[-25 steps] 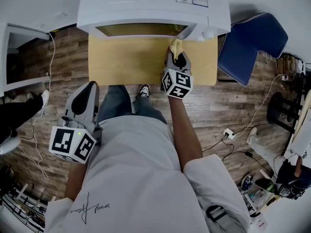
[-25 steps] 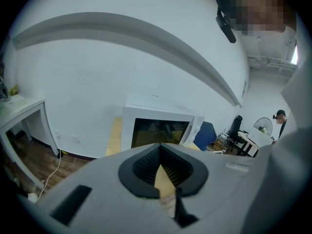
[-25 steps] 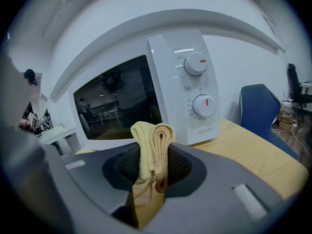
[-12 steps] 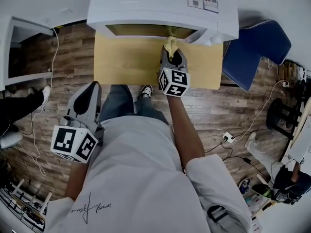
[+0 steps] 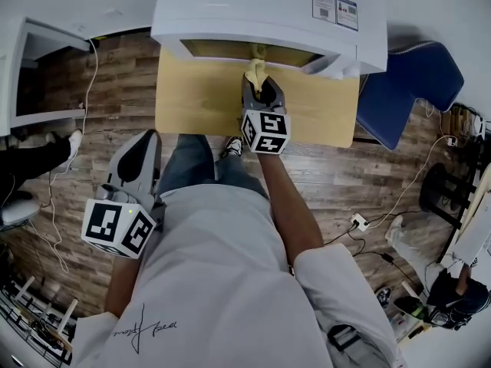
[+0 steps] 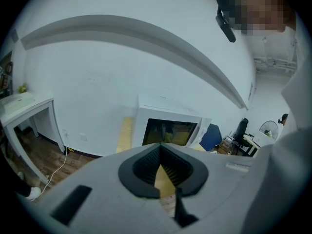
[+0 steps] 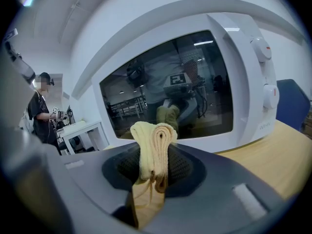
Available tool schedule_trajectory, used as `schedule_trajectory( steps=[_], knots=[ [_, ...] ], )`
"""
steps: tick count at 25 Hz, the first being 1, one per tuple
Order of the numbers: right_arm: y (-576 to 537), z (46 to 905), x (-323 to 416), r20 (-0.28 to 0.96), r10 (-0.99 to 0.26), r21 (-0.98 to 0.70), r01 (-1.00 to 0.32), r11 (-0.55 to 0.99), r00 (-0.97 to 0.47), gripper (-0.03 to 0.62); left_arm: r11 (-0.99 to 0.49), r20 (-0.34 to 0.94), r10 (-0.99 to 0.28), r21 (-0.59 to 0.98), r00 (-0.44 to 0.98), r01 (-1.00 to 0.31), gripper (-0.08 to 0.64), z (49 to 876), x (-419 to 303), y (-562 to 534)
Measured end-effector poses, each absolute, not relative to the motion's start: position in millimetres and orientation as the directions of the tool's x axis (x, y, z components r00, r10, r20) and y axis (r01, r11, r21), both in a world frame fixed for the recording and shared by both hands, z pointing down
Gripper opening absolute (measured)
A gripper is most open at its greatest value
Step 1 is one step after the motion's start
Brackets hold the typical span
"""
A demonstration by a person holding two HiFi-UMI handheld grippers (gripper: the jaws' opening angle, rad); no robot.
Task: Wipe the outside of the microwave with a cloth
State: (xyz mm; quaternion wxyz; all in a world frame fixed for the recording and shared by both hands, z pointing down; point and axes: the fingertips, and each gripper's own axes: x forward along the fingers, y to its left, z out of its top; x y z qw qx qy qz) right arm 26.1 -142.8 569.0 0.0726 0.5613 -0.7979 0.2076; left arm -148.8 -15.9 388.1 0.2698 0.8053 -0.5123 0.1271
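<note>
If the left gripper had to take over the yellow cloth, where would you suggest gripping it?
Probably the folded roll of the cloth standing proud of the right gripper, approached from its left: the microwave door stands close ahead, and the rest sits clamped inside the jaws.

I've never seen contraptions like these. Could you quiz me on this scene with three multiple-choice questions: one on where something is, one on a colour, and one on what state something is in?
1. Where does the microwave stand?
A) on the floor
B) on the wooden table
C) on a chair

2. What colour is the cloth?
A) yellow
B) blue
C) red

3. What state is the right claw in?
A) open and empty
B) shut on the cloth
C) gripping a knob

Answers:
1 B: the right gripper view shows it sitting on the tabletop.
2 A: the folded cloth is pale yellow.
3 B: the cloth is pinched between its jaws.
</note>
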Motion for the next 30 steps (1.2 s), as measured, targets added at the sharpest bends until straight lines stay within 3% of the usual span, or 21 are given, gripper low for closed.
schedule_trajectory(
  steps=[30],
  knots=[
    [-137,557,-158,0.331,-0.632,-0.286,-0.713,0.640,-0.700,0.118,-0.218,0.483,-0.803,0.306,0.349,-0.927,-0.002,386,-219,-21]
  ],
)
